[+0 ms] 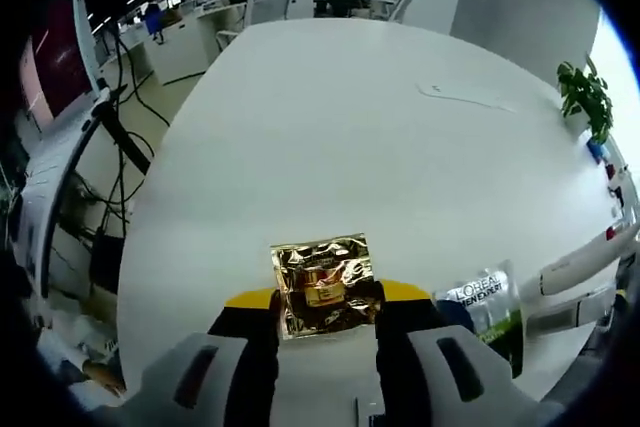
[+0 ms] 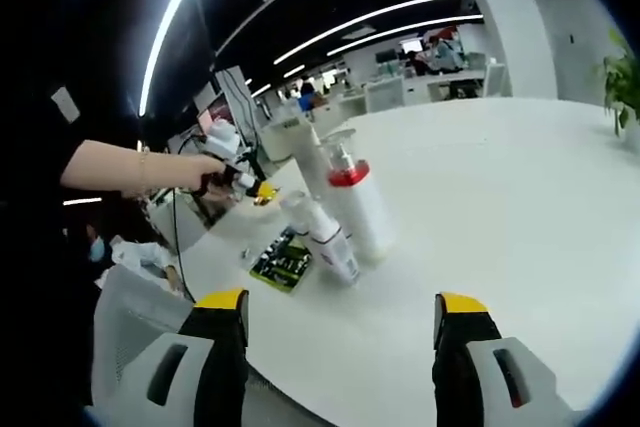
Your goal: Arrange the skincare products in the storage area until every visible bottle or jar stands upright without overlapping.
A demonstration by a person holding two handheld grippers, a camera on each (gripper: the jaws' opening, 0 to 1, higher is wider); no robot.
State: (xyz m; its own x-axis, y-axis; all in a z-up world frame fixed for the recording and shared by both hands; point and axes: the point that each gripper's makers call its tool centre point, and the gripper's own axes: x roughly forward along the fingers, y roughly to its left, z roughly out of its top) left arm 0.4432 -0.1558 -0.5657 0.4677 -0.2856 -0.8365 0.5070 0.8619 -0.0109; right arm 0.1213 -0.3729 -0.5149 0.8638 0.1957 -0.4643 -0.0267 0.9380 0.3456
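Left gripper (image 1: 327,322): jaws clamped on a gold foil sachet (image 1: 323,284). L'Oréal tube (image 1: 489,309) lies right of them. Right gripper (image 2: 340,332): jaws apart, empty; red-collared pump bottle (image 2: 355,209) and white tube (image 2: 322,237) ahead, upright.

In the left gripper view a foil sachet (image 1: 323,284) sits between the left gripper's fingers (image 1: 258,347), above the worktop (image 1: 340,127). To its right a flat L'Oréal packet (image 1: 489,305) lies on the worktop, with two tubes (image 1: 580,282) lying farther right and a potted plant (image 1: 585,95) at the far right edge. In the right gripper view a pump bottle (image 2: 352,202) stands upright on the worktop, a tube (image 2: 322,237) leaning just left of it and a flat packet (image 2: 281,261) lying left of that.
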